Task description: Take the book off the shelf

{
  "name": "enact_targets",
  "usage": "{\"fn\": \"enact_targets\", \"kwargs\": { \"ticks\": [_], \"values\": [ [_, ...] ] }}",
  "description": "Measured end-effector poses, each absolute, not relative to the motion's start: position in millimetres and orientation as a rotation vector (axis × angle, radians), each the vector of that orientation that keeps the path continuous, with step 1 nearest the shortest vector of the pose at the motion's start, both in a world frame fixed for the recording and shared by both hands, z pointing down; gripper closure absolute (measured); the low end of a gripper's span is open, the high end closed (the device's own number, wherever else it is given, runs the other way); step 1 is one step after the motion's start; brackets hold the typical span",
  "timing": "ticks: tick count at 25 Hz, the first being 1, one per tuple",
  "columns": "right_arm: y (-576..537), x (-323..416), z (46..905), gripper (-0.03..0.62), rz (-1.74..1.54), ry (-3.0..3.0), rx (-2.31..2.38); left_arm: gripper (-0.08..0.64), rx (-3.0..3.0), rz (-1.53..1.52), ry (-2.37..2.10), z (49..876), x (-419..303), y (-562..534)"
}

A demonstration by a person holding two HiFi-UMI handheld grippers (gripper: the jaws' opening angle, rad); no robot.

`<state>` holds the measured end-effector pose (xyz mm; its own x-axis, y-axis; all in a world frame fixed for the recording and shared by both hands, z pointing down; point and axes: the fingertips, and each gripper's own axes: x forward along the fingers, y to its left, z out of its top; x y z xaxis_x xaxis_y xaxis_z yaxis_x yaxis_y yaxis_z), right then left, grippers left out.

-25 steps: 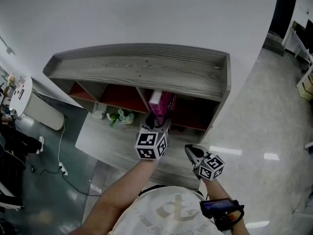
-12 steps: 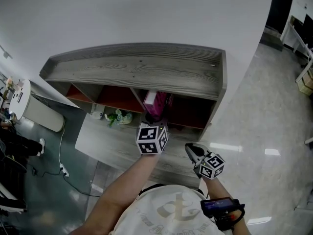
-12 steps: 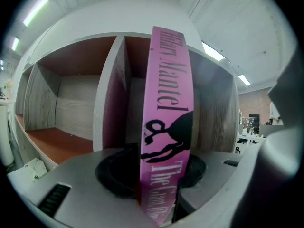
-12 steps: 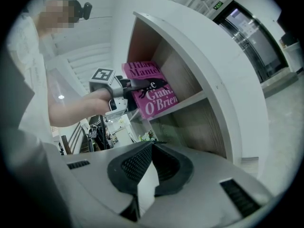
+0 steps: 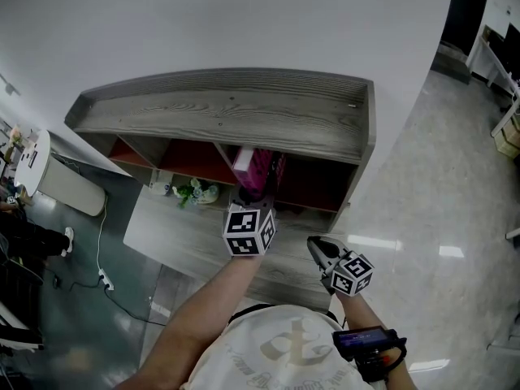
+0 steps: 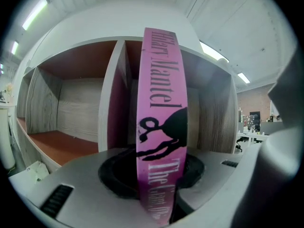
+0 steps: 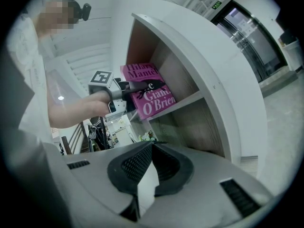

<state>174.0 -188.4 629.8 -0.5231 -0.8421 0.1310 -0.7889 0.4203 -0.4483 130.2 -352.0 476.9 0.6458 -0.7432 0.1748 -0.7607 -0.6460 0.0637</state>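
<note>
A pink book stands upright in the right compartment of the grey wooden shelf. Its spine runs straight down between the jaws of my left gripper. Those jaws have just been closing, and their pads now press on the spine from both sides. The right gripper view shows the book's cover with the left gripper clamped on its near edge. My right gripper hangs below and right of the shelf front, shut, with nothing held.
A small green plant sits on the lower shelf board to the left. A white rounded unit and a cable lie on the floor at left. Office furniture stands at the far right, past a glossy floor.
The left gripper has edged closer to the shelf around the book's spine. The book's top now leans slightly to the left. The right gripper has stayed put.
</note>
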Motion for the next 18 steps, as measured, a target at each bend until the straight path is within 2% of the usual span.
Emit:
{"fn": "enact_targets", "kwargs": {
  "ticks": [18],
  "values": [
    [-182.4,158.9,624.5,0.588,-0.699,2.579,-1.491,0.405,2.790,0.117,-1.105,472.7,98.5,-317.9]
  ]
}}
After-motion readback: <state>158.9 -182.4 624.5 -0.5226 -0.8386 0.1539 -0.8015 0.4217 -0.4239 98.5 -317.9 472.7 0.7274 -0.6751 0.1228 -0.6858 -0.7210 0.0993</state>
